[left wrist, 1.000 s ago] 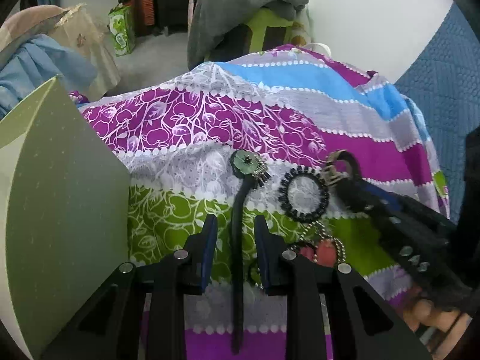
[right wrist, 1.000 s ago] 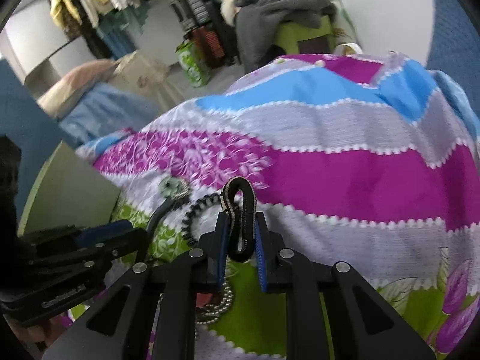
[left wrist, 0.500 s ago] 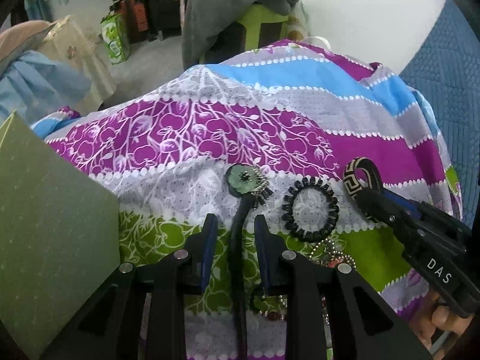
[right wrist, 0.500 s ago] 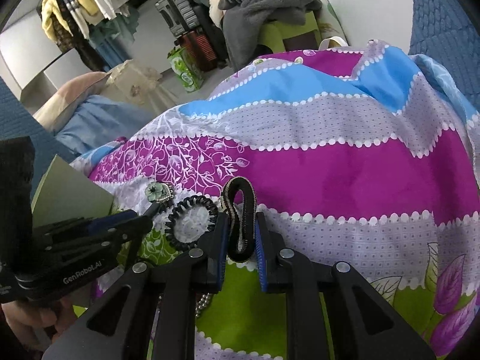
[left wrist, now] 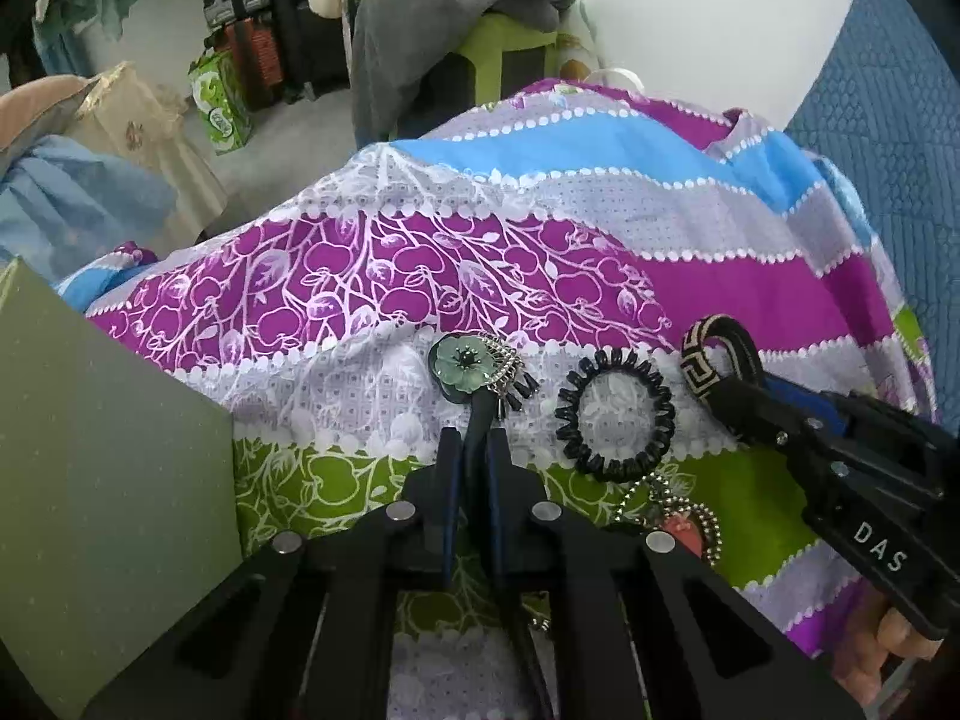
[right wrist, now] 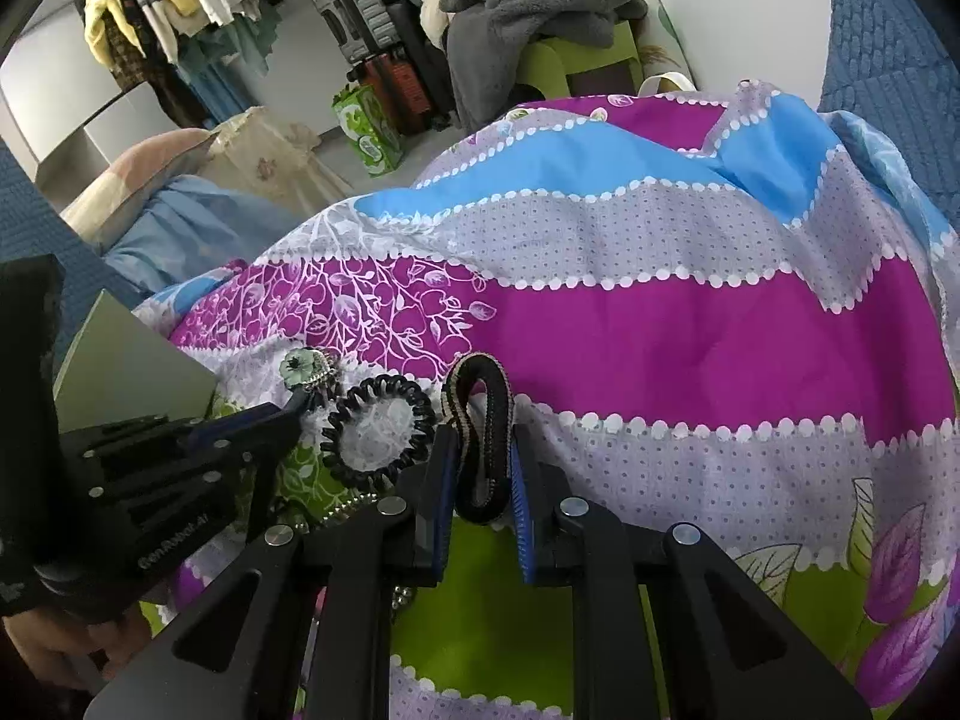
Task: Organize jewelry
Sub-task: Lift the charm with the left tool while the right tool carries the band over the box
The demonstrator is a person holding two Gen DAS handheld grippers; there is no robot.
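My left gripper (left wrist: 473,450) is shut on the black cord of a necklace with a green flower pendant (left wrist: 461,367), which rests on the patterned bedspread (left wrist: 420,276). My right gripper (right wrist: 480,456) is shut on a black and beige patterned band bracelet (right wrist: 480,396), seen in the left wrist view (left wrist: 714,354) as well. A black spiral hair tie (left wrist: 615,414) lies flat between the two grippers, and also shows in the right wrist view (right wrist: 378,432). A beaded chain with a red charm (left wrist: 678,516) lies just below the hair tie.
A green box lid (left wrist: 108,480) stands at the left, beside the left gripper. Past the bed's far edge are a green stool with grey clothes (left wrist: 468,6), suitcases (left wrist: 252,12) and a white wall. A blue quilted surface (left wrist: 888,120) lies at the right.
My left gripper has closed on the necklace cord, which ran loose between open fingers before. The right gripper, still holding the band, has shifted slightly rightwards away from the hair tie.
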